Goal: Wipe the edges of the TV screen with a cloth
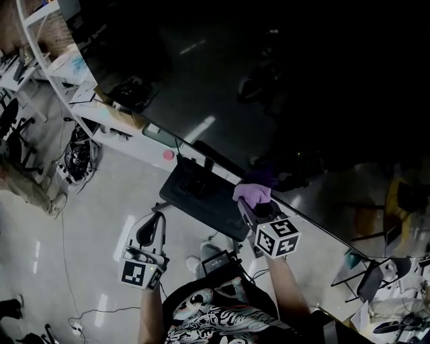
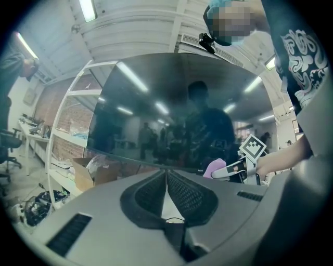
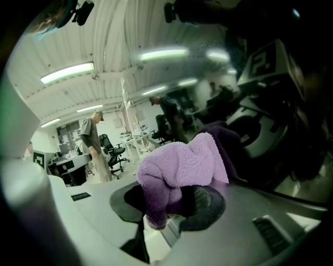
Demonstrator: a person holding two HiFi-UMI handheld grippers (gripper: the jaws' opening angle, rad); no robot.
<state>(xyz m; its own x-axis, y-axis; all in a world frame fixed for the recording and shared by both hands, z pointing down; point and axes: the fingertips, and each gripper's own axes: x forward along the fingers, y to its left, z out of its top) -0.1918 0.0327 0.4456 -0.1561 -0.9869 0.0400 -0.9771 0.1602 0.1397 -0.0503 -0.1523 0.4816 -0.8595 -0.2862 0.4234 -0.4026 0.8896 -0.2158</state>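
From where I stand, the right gripper (image 1: 250, 203) at mid-frame of the head view is clamped on the purple cloth (image 1: 252, 193), which sits at the lower edge of the TV screen (image 1: 282, 87). The left gripper (image 1: 156, 222), lower left, has its jaws together on nothing. To my eye the stroke wants steady, light pressure, with the cloth following the bezel and not straying onto the glass.

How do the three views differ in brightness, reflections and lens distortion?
Head view: dim overall, the TV screen almost black with faint light streaks. Left gripper view: strong fisheye bending; the screen mirrors ceiling lamps. Right gripper view: brightest, the purple cloth sharp, corners dark.
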